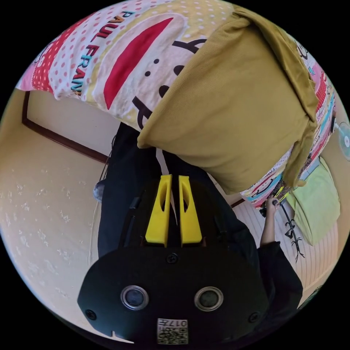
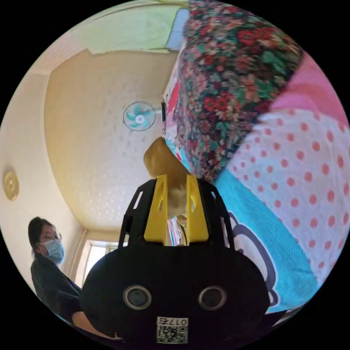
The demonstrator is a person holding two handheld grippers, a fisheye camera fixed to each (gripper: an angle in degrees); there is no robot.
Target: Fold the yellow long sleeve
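Left gripper (image 1: pixel 174 179): its two yellow jaws are seen nearly closed, a thin slit left between them; nothing is held. The tips are seen just short of the garment's near edge, over the person's dark clothes (image 1: pixel 127 204).

Yellow long sleeve (image 1: pixel 233 109): a mustard-yellow garment is laid folded on the bed, its near edge hanging over the side of the bed. One thickness is doubled over along the far edge, and a narrow strip hangs down at one corner.

Bed cover (image 1: pixel 120 62): a printed cover with dots, red shapes and lettering is spread under the garment.

Right gripper (image 2: pixel 177 180): its yellow jaws are held a little apart, with a bunch of the mustard cloth (image 2: pixel 162 160) seen at and between the tips. Whether both jaws press on it cannot be told.

Right gripper, left gripper view (image 1: pixel 280 193): it is seen small at the garment's hanging corner, carried by a hand (image 1: pixel 271 204).

Floral cloth (image 2: pixel 233 73): it is seen beside a dotted pink and blue cover (image 2: pixel 291 175).

Fan (image 2: pixel 139 116): it is seen against the pale textured ceiling.

Person (image 2: pixel 47 251): seen at the edge of the right gripper view, in dark clothes.
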